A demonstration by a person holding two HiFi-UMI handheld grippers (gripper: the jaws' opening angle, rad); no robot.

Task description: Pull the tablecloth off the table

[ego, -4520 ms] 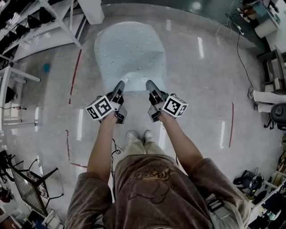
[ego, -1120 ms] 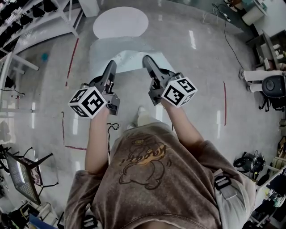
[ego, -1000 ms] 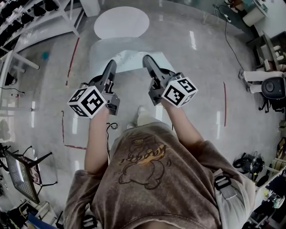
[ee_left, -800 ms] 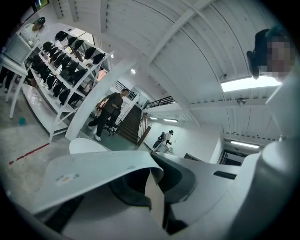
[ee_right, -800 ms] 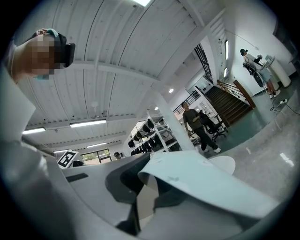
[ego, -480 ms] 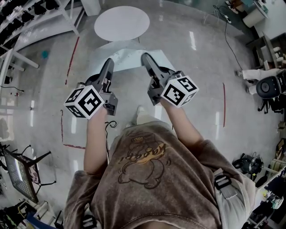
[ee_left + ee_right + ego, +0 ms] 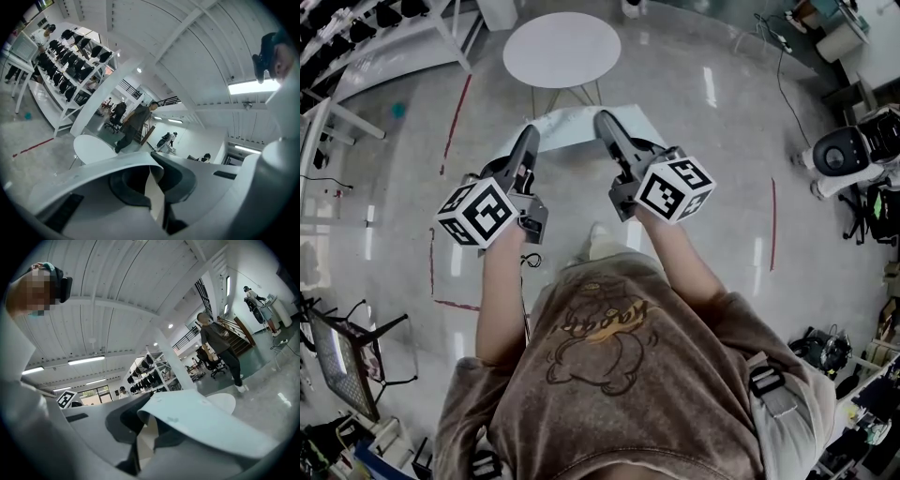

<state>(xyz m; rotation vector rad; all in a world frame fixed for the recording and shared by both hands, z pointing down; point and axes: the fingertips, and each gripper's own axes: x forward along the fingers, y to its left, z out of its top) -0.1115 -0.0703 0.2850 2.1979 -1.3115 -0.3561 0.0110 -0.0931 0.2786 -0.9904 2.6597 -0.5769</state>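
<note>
The pale blue tablecloth (image 7: 567,125) hangs off the table, stretched between my two grippers above the floor. My left gripper (image 7: 532,137) is shut on its left edge; the left gripper view shows a strip of cloth (image 7: 155,198) pinched between the jaws. At the cloth's right edge my right gripper (image 7: 601,120) is shut too, and in the right gripper view the tablecloth (image 7: 201,420) drapes over the jaw. The round white table (image 7: 562,49) stands bare beyond the cloth, also visible as the table (image 7: 91,147) and the table (image 7: 224,402).
Shelving racks (image 7: 366,52) run along the left. Red tape lines (image 7: 455,117) mark the floor. A white wheeled robot (image 7: 853,150) stands at the right, a folding chair (image 7: 347,366) at lower left. A person (image 7: 133,124) walks behind the table.
The cloth's far end has slid clear of the table, whose legs now show. The table sits farther from the grippers. The white robot has come into view at the right.
</note>
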